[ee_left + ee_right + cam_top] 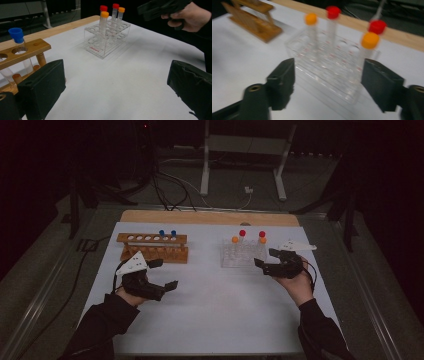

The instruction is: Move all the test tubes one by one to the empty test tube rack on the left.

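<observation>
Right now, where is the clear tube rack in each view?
High view: the clear tube rack stands right of centre on the white sheet.
Left gripper view: upper centre.
Right gripper view: centre, between the black jaws.
Shared landmark: the wooden rack.

dim room, blurred right gripper view

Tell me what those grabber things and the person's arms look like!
Both are chunky and black. The left gripper and right gripper each have two blocky black jaws and a pale three-cornered plate on top. A black cable trails from each. The person wears dark long sleeves.
</observation>
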A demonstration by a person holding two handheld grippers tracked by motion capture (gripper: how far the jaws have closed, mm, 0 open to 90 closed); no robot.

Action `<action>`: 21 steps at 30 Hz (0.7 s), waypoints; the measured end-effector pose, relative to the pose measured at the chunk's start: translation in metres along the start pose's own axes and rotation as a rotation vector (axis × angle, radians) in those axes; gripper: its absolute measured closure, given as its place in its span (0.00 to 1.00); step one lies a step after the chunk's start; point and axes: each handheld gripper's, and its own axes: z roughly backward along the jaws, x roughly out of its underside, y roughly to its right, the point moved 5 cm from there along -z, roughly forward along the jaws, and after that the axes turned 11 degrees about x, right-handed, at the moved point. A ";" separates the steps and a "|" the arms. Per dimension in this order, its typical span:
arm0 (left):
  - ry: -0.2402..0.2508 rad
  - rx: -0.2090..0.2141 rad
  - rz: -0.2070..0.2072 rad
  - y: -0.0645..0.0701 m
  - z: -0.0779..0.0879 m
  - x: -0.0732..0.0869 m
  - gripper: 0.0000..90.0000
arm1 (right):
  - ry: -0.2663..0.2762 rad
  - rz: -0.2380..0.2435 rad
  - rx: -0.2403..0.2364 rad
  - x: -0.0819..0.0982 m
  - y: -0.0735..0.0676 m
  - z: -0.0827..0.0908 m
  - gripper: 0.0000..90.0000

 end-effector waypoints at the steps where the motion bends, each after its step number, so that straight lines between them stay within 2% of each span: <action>1: -0.001 -0.003 0.001 0.000 0.000 0.000 0.03 | -0.009 0.002 0.001 0.001 0.002 -0.003 0.39; 8: -0.009 0.002 0.002 0.000 -0.002 0.002 0.03 | -0.036 -0.048 0.053 0.000 0.018 -0.017 0.62; 12: -0.011 0.000 0.000 0.000 -0.002 0.003 0.03 | -0.057 -0.066 0.098 -0.003 0.025 -0.025 0.69; 16: -0.007 0.002 0.003 -0.001 -0.001 0.002 0.03 | -0.080 -0.085 0.109 -0.004 0.030 -0.034 0.72; 17: -0.010 0.001 0.003 -0.001 -0.001 0.003 0.03 | -0.083 -0.097 0.095 -0.004 0.030 -0.037 0.72; 21: -0.014 -0.005 0.003 -0.003 -0.001 0.004 0.03 | -0.097 -0.095 0.101 -0.004 0.031 -0.044 0.74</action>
